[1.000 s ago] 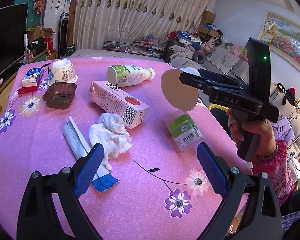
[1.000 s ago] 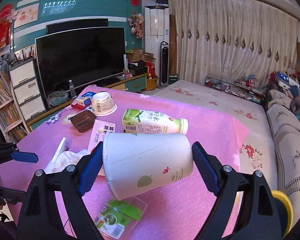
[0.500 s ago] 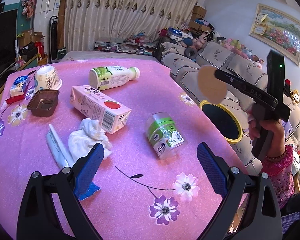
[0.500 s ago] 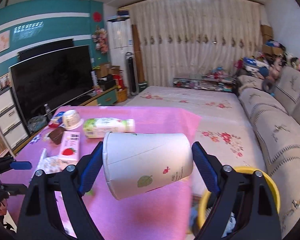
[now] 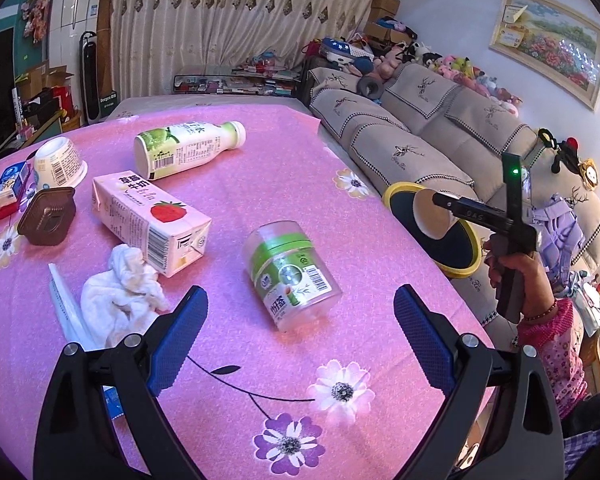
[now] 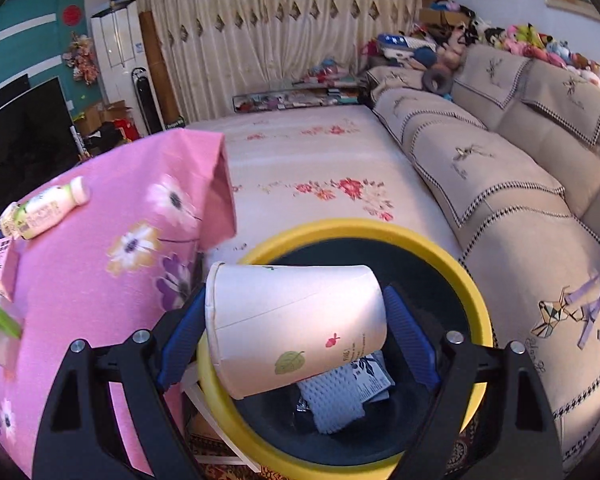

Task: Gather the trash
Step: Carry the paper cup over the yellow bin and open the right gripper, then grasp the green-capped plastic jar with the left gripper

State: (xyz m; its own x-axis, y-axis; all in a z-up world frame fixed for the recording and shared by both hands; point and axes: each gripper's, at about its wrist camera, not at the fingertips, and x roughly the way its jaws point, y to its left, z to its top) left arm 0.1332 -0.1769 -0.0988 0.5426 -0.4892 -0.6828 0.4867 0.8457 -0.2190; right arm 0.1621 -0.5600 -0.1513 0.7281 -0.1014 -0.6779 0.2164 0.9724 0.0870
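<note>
My right gripper (image 6: 296,320) has its fingers (image 6: 408,336) clamped on a white paper cup (image 6: 296,320), which lies sideways between the blue pads with its open mouth toward the left of the right wrist view. The cup hangs above the yellow-rimmed trash bin (image 6: 476,300), which stands on the floor beside the edge of the pink tabletop (image 6: 100,280). Inside the bin I see crumpled white and printed wrapping (image 6: 340,396).

From the left wrist view, the right gripper (image 5: 440,208) and its cup (image 5: 432,216) show off the tabletop's right edge, over the bin (image 5: 388,194), with a hand (image 5: 516,268) in a pink sleeve on the handle.

My left gripper (image 5: 296,328) hovers over the tabletop (image 5: 260,184) with its fingers (image 5: 180,332) wide apart and nothing between them. Just ahead of them lies a clear jar with a green label (image 5: 290,272) on its side. Further left are a crumpled white tissue (image 5: 120,296), a strawberry milk carton (image 5: 148,220), a green-labelled bottle (image 5: 184,150) on its side, a brown tray (image 5: 46,220) and an upturned white tub (image 5: 58,160).
</note>
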